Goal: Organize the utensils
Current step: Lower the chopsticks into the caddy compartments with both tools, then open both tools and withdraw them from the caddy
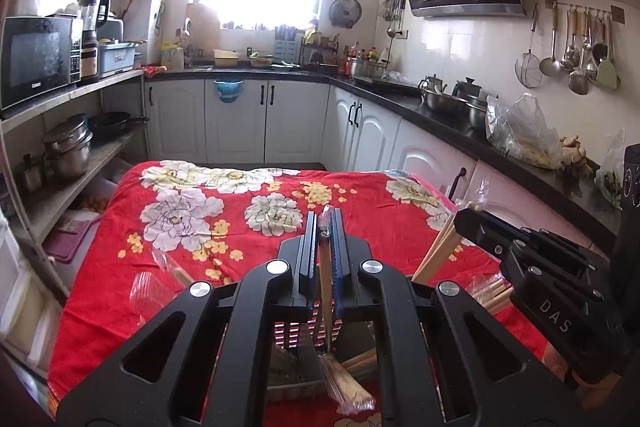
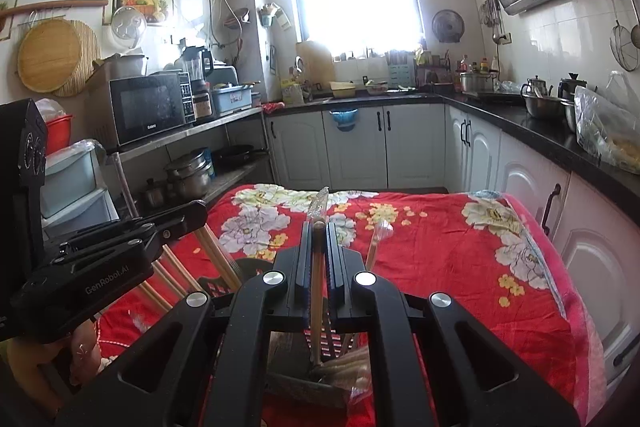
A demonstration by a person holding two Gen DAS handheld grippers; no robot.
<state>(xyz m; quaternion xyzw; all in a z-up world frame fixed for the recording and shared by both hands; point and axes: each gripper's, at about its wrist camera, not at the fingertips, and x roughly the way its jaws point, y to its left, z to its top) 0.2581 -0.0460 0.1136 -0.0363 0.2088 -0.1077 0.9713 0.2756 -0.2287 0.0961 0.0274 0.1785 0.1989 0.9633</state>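
**Both grippers clamping wrapped chopsticks above the rack**

The left gripper [image 1: 325, 227] is pinching a plastic-wrapped chopstick pair [image 1: 326, 283] between nearly closed jaws. The right gripper [image 2: 319, 239] is gripping another wrapped chopstick [image 2: 316, 291] the same way. Both are hanging over a dark slotted utensil basket [image 2: 320, 339] on the red floral cloth [image 1: 192, 227]. More chopsticks [image 1: 434, 251] are leaning between the grippers, crowding the basket.
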